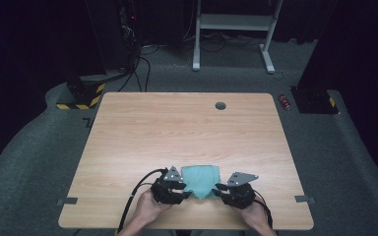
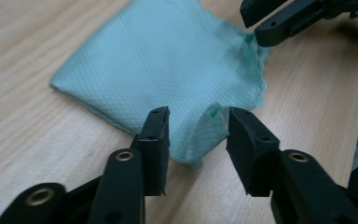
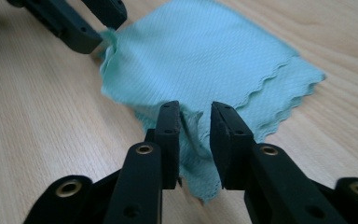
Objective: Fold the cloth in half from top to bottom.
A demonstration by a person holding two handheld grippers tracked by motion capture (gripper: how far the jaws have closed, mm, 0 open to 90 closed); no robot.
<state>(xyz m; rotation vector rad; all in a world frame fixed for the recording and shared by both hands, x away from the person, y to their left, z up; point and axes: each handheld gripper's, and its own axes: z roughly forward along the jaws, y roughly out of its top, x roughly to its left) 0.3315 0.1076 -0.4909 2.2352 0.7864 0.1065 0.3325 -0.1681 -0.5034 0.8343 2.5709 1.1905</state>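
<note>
A folded teal microfibre cloth lies on the wooden table close to its near edge, between the two grippers, with a wide stretch of bare tabletop beyond it and to both sides. In the high view the left gripper sits at the cloth's left near corner and the right gripper at its right near corner, each held in a hand that comes in over the near table edge. In the left gripper view the jaws stand moderately apart around a raised fold at the cloth's corner; the fold lies in the gap, and it is not clear that either jaw presses it. In the right gripper view the jaws stand narrowly apart with a bunched ridge of cloth rising between them; whether they pinch it I cannot tell. The cloth's scalloped edge shows layered along one side. A round grommet hole sits near the table's far edge, and strips of grey tape mark the near corners.
</note>
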